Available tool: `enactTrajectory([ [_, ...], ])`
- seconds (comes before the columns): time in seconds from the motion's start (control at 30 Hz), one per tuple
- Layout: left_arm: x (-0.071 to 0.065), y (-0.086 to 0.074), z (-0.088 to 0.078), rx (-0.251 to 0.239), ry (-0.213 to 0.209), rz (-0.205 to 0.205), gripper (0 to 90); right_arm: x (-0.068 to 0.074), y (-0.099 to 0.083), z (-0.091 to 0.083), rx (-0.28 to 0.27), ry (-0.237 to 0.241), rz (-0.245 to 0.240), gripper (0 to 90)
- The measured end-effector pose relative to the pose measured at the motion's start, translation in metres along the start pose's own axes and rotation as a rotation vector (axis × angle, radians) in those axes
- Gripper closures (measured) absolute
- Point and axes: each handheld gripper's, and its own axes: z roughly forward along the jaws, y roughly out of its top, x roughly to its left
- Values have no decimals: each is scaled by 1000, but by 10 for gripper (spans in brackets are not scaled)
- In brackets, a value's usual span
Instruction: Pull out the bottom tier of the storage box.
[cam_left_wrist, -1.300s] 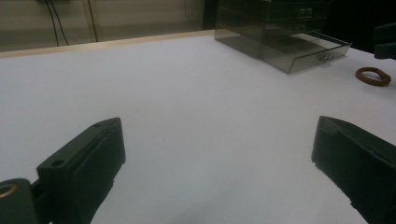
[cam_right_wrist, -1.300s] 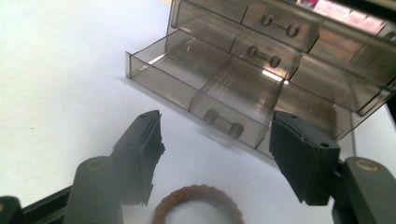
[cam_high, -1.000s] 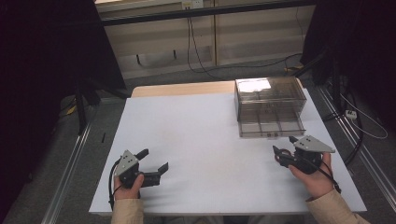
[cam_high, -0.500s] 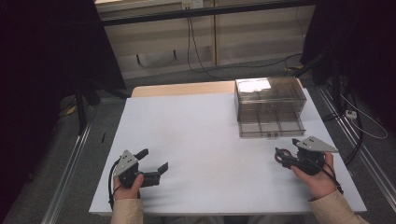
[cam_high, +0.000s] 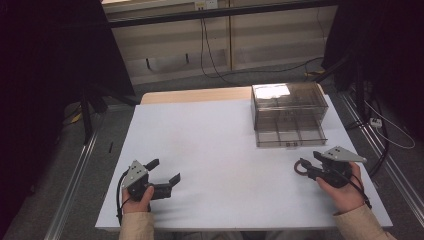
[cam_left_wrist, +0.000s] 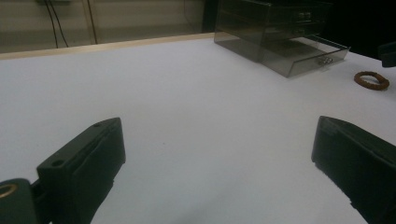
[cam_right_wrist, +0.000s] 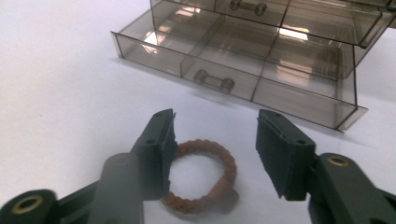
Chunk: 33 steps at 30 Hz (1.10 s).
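Item: braided brown ring (cam_right_wrist: 201, 175), light, pliant, unlikely to break.
Hold: across the braid.
Right gripper (cam_right_wrist: 212, 154): jaws just closing, ring between, not yet pinched.
Left gripper (cam_left_wrist: 219, 168): spread, empty.

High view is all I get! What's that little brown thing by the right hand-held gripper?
Observer: It's a brown braided ring, lying flat on the table between the jaws of the right hand-held gripper. They have just been closing, but one pad is still clear of it.
Operator: Is there stuff in the open drawer?
Observer: No, the compartments of the pulled-out drawer look empty.
Operator: Is the other one holding something?
Observer: No, the left hand-held gripper has wide jaws with bare white table between them.
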Motion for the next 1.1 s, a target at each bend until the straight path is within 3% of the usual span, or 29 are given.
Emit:
enactTrajectory([
  [0.43,0,-1,-2,13,3,5,28,-9,-3,16,55,-20,-5,662],
  [1.1,0,-1,1,16,1,6,28,-11,-8,23,111,2,-14,745],
])
